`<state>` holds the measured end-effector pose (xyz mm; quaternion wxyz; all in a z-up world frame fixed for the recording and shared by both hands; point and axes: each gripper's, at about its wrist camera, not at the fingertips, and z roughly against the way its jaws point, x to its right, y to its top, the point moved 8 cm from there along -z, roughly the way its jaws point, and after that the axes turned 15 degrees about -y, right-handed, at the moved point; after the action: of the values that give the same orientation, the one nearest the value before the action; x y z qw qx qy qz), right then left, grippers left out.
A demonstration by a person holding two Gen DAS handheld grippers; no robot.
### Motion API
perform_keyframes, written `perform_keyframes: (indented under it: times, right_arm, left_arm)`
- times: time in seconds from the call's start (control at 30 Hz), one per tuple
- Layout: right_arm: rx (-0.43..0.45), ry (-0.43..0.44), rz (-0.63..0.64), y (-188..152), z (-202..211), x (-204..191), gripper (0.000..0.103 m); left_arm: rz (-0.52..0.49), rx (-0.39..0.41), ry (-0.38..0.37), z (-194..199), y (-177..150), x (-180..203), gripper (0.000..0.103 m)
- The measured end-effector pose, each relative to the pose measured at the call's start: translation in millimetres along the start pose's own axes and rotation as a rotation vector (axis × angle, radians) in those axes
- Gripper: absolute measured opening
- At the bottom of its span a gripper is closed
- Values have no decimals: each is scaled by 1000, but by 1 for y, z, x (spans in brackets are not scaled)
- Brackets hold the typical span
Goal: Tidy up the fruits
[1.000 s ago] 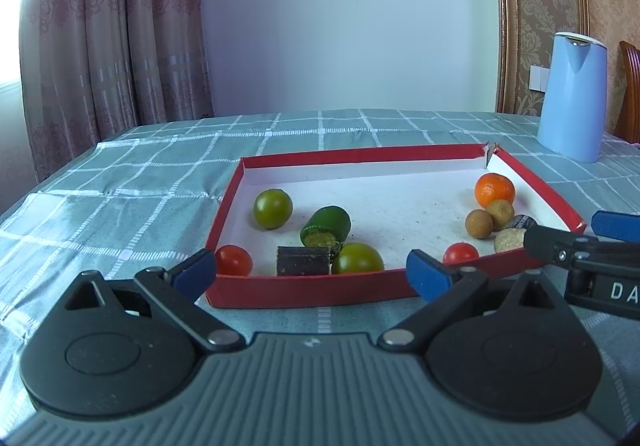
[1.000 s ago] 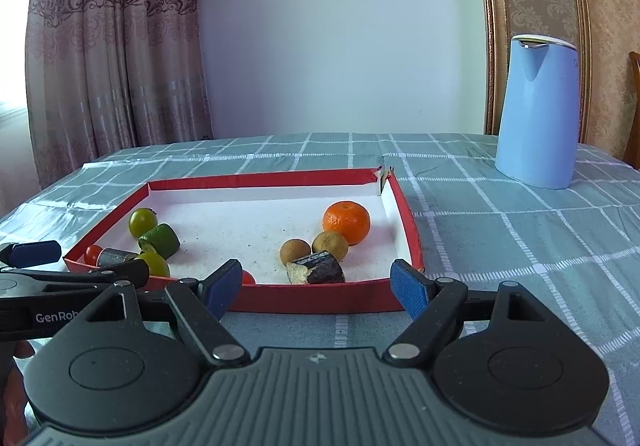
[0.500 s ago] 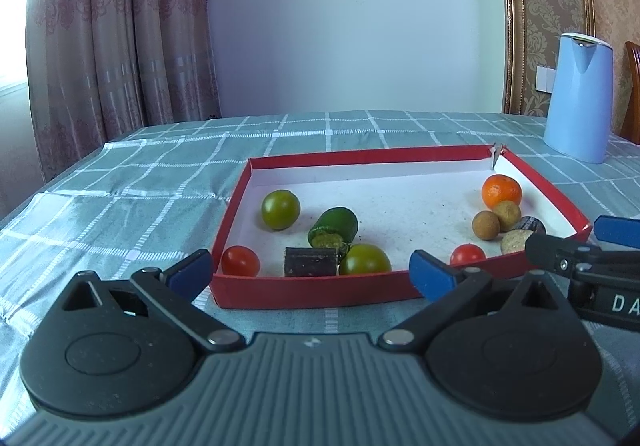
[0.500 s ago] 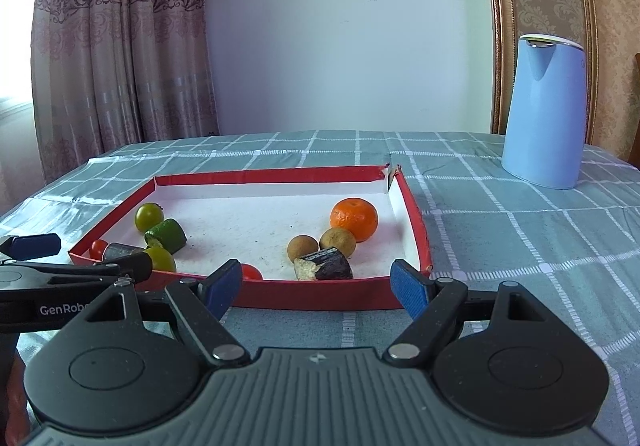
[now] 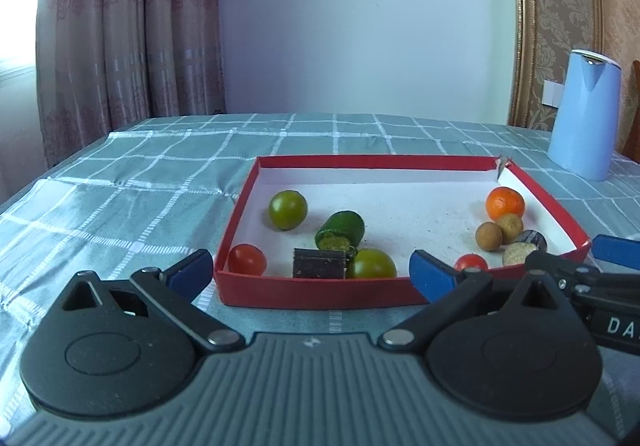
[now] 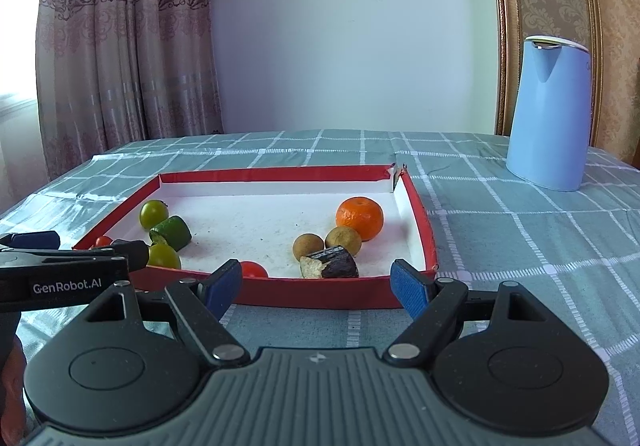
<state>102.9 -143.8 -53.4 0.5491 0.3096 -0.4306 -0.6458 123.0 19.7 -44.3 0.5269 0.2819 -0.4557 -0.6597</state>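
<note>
A red-rimmed tray (image 5: 312, 292) with a white floor lies on the checked tablecloth. On its left lie a green fruit (image 5: 287, 210), a cut green piece (image 5: 341, 231), a dark block (image 5: 319, 269), another green fruit (image 5: 371, 264) and a red tomato (image 5: 247, 259). On its right lie an orange (image 6: 359, 218), two brown round fruits (image 6: 308, 246), a dark cut piece (image 6: 331, 267) and a red tomato (image 6: 253, 269). My left gripper (image 5: 310, 272) is open and empty before the tray's near rim. My right gripper (image 6: 316, 288) is open and empty at the near right rim.
A light blue kettle (image 6: 548, 114) stands on the table to the right, beyond the tray. Curtains (image 5: 128, 34) hang at the back left. The table's left edge drops off near the curtains. A gold-framed panel (image 6: 508, 26) stands behind the kettle.
Both grippers have shifted slightly left and back, so the tray sits more to the right in both views. The fruits have not moved. Both grippers stay open.
</note>
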Motion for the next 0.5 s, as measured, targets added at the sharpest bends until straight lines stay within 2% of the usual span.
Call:
perform_keyframes:
  times: [0.3, 0.5]
  right_arm:
    - [-3, 2, 5, 0, 0, -1, 81]
    - [0, 6, 12, -1, 1, -3, 81]
  left_arm:
    - [-1, 13, 18, 1, 1, -1, 103]
    - [-38, 44, 14, 2, 2, 3, 103]
